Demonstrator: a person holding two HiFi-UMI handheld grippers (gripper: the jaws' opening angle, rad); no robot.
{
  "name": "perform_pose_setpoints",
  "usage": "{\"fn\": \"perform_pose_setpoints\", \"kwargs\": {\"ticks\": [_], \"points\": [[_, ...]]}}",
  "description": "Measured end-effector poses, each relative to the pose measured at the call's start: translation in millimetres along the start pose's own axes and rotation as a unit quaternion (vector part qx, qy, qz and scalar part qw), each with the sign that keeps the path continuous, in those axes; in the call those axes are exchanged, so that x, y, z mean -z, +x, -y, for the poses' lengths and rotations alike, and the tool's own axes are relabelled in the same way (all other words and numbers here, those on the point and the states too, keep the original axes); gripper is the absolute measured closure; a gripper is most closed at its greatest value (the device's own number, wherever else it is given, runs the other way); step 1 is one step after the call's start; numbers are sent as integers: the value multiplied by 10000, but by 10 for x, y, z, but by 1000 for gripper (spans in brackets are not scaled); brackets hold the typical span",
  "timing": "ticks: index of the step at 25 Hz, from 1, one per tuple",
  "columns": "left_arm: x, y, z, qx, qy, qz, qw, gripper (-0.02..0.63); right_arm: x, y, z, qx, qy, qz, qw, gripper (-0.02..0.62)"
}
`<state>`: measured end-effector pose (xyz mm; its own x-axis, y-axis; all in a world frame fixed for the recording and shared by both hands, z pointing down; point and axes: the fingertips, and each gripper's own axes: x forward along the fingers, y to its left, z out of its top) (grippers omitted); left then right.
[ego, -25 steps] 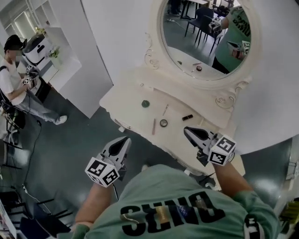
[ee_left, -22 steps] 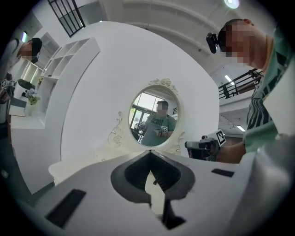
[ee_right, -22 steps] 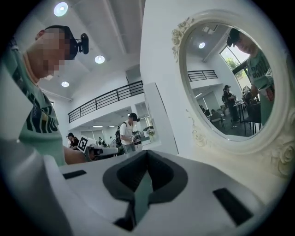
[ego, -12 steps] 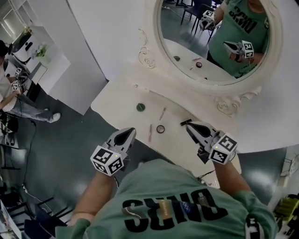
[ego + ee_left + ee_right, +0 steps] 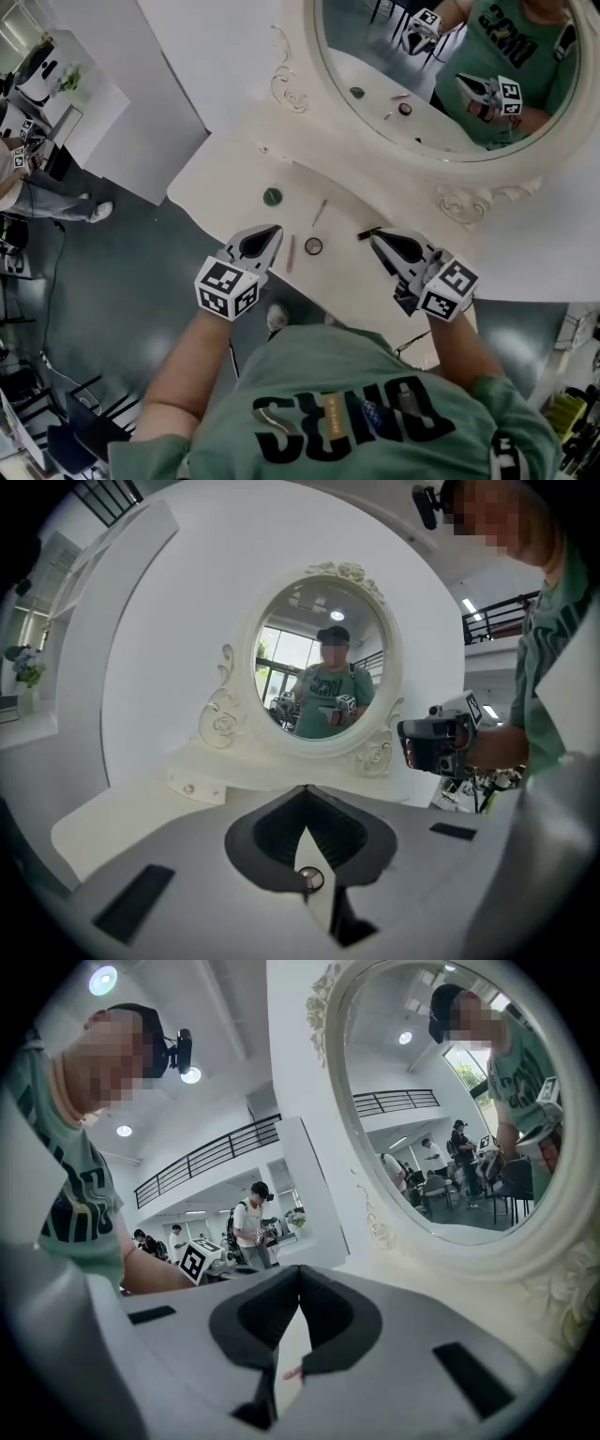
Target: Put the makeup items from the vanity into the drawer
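Both grippers are held over the front edge of the cream vanity, one in each hand.

Left gripper: jaws closed, tips meeting, nothing gripped. Its own view shows only the vanity top through the slot behind the tips. Its nose sits just left of a pink stick lying on the top; contact between the two cannot be confirmed.

Right gripper: jaws likewise brought together at the tips and holding nothing. Its nose is right beside the near end of a short black tube — touching or just short of it, the head view does not settle.

All five makeup items lie loose on the vanity top:
- a green round pot, farthest left
- a thin stick, nearer the mirror
- the pink stick
- a round compact, just right of the pink stick and between the two grippers
- the black tube

The oval mirror stands behind them — it reflects the person in a green T-shirt, both grippers and several of the items.
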<state>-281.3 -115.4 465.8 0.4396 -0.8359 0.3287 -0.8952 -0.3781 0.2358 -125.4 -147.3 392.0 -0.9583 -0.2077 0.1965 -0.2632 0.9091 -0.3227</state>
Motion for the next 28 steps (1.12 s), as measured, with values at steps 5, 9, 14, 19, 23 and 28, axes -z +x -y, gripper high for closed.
{"fn": "perform_pose_setpoints", "kwargs": {"ticks": [5, 9, 14, 19, 23, 28], "points": [[239, 714, 429, 620, 450, -552, 9955, 598, 73, -230, 208, 258, 24, 14, 9997, 584], [496, 1326, 815, 1155, 869, -1155, 9827, 598, 157, -504, 398, 532, 131, 97, 9985, 584], [973, 1959, 1106, 1510, 1384, -2143, 9550, 536, 364, -915, 595, 898, 452, 221, 9947, 584], [1461, 2355, 1269, 1608, 1837, -3103, 9188, 470, 596, -1268, 769, 1182, 684, 284, 9902, 584], [1753, 2516, 1272, 1407, 2170, -3627, 8953, 460, 741, -1453, 833, 1314, 819, 320, 9874, 584], [1921, 2592, 1104, 976, 2196, -4018, 8836, 461, 809, -1568, 862, 1358, 890, 356, 9861, 584]]}}
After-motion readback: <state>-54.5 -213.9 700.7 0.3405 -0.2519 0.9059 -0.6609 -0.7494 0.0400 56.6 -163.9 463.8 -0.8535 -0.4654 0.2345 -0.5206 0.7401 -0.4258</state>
